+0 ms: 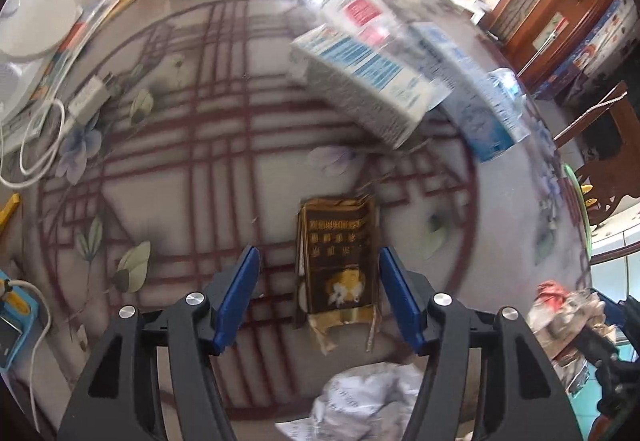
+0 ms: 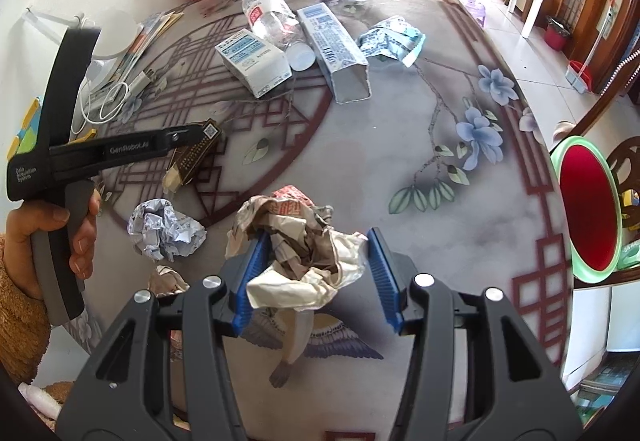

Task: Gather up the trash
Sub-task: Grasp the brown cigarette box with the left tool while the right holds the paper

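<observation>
My right gripper [image 2: 316, 273] is clamped on a crumpled wrapper [image 2: 298, 241] above the table [image 2: 400, 169]. At my left a hand [image 2: 60, 229] holds the left gripper [image 2: 200, 131] over a dark pack [image 2: 192, 161]; I cannot tell how its jaws stand. A paper ball [image 2: 164, 229] lies just beside the wrapper. Farther off lie two cartons [image 2: 254, 59], a bottle [image 2: 268, 15] and a blue wrapper [image 2: 390, 39]. A red bin [image 2: 586, 205] sits at the right edge.

left gripper [image 1: 316, 297] pitched steeply down, jaws apart, gripping nothing, person's hand [image 2: 60, 229] wrapped on its handle; right gripper [image 2: 314, 273] angled down too, jaws clamped on its load
</observation>
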{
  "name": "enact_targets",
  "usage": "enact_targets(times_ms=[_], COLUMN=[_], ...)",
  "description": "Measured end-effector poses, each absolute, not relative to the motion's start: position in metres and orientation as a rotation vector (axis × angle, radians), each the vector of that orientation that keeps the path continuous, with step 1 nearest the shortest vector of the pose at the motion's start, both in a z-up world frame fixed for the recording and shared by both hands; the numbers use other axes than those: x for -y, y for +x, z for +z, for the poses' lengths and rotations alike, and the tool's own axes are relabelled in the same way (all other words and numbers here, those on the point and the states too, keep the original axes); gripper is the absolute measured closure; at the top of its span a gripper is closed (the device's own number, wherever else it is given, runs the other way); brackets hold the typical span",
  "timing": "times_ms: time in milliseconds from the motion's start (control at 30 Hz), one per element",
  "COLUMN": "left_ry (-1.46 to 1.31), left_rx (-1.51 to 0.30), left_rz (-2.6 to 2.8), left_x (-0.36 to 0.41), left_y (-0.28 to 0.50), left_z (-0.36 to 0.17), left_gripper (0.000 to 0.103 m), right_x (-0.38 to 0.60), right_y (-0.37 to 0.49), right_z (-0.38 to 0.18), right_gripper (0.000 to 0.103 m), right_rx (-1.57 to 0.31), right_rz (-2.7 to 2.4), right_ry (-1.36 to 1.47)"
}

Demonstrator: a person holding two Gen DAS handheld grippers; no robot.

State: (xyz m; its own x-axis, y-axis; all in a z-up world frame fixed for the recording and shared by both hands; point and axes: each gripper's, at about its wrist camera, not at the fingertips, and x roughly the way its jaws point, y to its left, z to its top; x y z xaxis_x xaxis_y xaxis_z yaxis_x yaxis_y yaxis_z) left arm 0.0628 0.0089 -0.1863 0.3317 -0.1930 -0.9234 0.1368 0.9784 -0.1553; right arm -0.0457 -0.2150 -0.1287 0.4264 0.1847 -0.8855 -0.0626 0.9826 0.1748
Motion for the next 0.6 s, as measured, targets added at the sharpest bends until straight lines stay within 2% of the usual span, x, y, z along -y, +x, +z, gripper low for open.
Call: enact_targets(times_ms=[67, 133, 600], left_ry=[-0.071, -0.090, -0.150], left_rx=[-1.228, -1.229, -1.084], left_rz=[-0.214, -0.220, -0.319], left_x=[-0.012, -0.012, 0.010], left_y=[0.062, 0.061, 0.034], left_z=[-0.190, -0.190, -0.132], left_gripper=[0.061, 0.066, 0.069], right_x=[0.217, 0.217, 0.217], right_y=[-0.046, -0.046, -0.048], right_z=[-0.130, -0.131, -0.118], right_gripper=[0.054, 0.054, 0.054], right_rx=[-1.124, -1.125, -1.057], right_rz=[0.151, 0.153, 0.167], right_ry=[0.132, 0.136, 0.147])
